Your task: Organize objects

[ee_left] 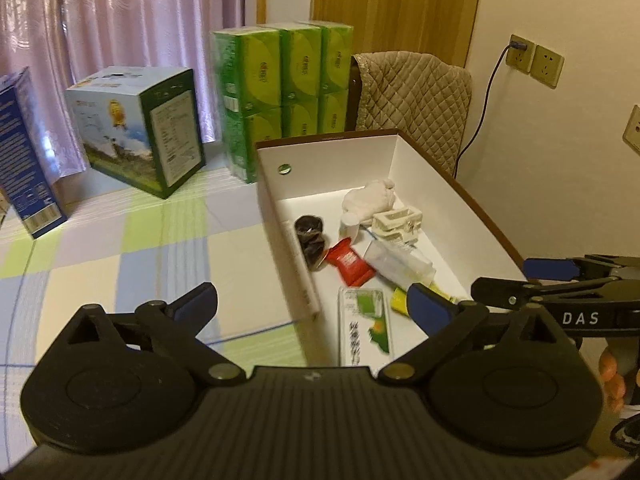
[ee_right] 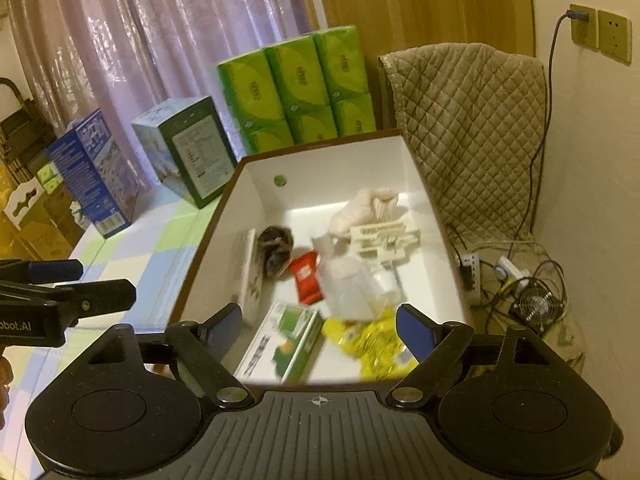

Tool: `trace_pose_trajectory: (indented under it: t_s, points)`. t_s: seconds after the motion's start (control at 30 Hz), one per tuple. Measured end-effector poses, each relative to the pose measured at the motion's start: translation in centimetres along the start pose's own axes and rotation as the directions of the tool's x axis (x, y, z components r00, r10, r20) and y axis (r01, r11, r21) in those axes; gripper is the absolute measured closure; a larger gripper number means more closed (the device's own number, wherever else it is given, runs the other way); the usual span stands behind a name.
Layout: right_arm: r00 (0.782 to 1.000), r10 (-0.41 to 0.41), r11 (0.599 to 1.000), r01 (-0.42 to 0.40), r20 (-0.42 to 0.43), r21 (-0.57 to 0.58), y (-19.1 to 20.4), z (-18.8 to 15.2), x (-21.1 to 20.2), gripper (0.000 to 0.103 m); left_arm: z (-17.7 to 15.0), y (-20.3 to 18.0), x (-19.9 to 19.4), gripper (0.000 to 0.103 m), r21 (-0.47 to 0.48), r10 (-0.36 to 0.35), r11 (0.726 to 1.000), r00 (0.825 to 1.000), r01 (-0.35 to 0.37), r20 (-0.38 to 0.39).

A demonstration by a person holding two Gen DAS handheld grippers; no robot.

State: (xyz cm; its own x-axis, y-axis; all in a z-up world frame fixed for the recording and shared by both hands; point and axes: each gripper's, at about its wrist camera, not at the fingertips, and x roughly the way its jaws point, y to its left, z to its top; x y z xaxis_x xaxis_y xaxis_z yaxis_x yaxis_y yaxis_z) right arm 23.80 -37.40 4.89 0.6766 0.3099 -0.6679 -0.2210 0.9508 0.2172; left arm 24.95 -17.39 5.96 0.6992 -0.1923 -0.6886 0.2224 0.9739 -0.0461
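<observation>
A white-lined cardboard box [ee_left: 332, 160] [ee_right: 332, 164] with brown edges sits on the checked table. Inside lie a red packet [ee_left: 349, 266] [ee_right: 307, 280], a dark bundle [ee_left: 310, 236] [ee_right: 275, 254], a white cloth [ee_left: 370, 196] [ee_right: 360, 208], a cream plastic clip [ee_left: 396, 222] [ee_right: 384, 238], a clear bag [ee_left: 400, 262] [ee_right: 352, 290], a green-and-white carton [ee_left: 364, 330] [ee_right: 286, 340] and a yellow wrapper [ee_right: 372, 344]. My left gripper [ee_left: 316, 306] is open over the box's near left wall. My right gripper [ee_right: 320, 330] is open above the box's near end, holding nothing.
Green tissue packs [ee_left: 280, 92] [ee_right: 296, 92], a green-sided carton [ee_left: 144, 128] [ee_right: 188, 152] and a blue box [ee_left: 24, 156] [ee_right: 92, 172] stand along the curtain. A quilted chair [ee_right: 468, 128] stands right of the box. Cables, a power strip and a small fan [ee_right: 536, 306] lie beside it.
</observation>
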Motion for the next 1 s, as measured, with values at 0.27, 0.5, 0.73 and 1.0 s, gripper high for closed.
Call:
trace_pose_trajectory:
  t_s: [0.27,0.5,0.73,1.0]
  points:
    - [0.999,-0.015,1.0,0.015,-0.029,0.004,4.5,-3.8,-2.4,0.021,-4.2,2.8,-4.9,0.002,-0.027,0.031,0.999,1.0,-0.031,-0.006]
    - [0.998,-0.008,1.0,0.006,-0.061,-0.021,8.7,-7.3,-4.2,0.021,-8.1,5.3,-8.6,0.002,-0.062,0.07,0.995,0.996,-0.074,-0.06]
    - [0.995,0.019,0.998,-0.025,-0.099,-0.056,12.8,-10.7,-5.6,0.021,-12.4,7.8,-12.3,0.002,-0.107,0.098,0.988,0.988,-0.111,-0.121]
    - [0.991,0.044,0.994,-0.056,-0.13,-0.091,16.7,-14.1,-6.8,0.021,-16.6,10.1,-15.9,0.002,-0.136,0.107,0.982,0.984,-0.127,-0.144]
